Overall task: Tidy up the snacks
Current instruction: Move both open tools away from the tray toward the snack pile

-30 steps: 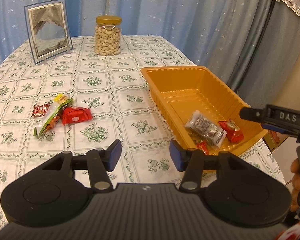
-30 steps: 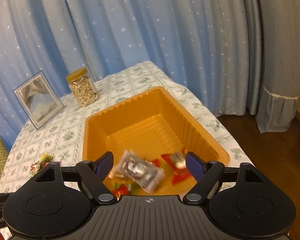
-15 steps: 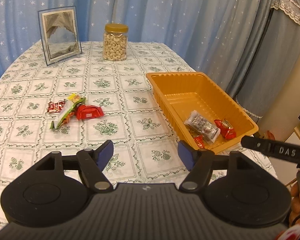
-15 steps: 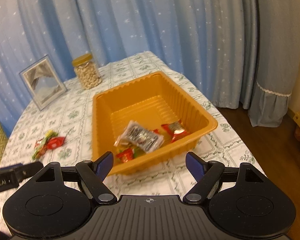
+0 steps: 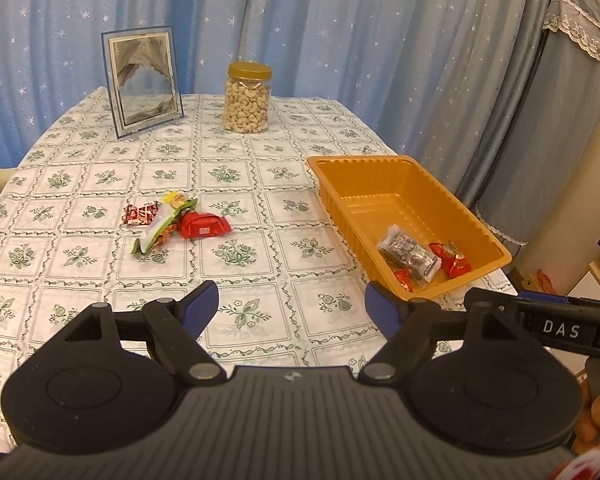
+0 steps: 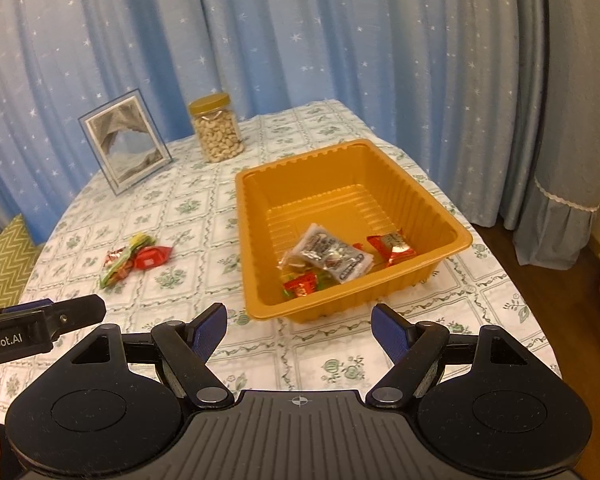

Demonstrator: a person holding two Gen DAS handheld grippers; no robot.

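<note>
An orange tray (image 5: 380, 168) (image 6: 340, 152) stands on the right half of the table and holds a silver packet (image 5: 410, 250) (image 6: 332, 254) and small red packets (image 5: 452, 262) (image 6: 392, 248). To its left lies a loose heap: a red packet (image 5: 202, 225) (image 6: 152, 257), a green and yellow packet (image 5: 162, 226) and a small red wrapper (image 5: 140, 214). My left gripper (image 5: 291, 307) hangs over the near table with its jaws opening and nothing between them. My right gripper (image 6: 299, 327) is open and empty just before the tray's near wall.
A jar of cashews (image 5: 247, 98) (image 6: 217, 129) and a framed picture (image 5: 142, 80) (image 6: 126, 142) stand at the table's far side before blue starred curtains. The floral tablecloth (image 5: 236, 248) covers the table. The table edge drops off on the right, where floor (image 6: 560, 280) shows.
Both grippers have drawn back and risen from the tray, so more of the table shows. The left gripper's jaws have spread wider. The packets in the tray have come to rest.
</note>
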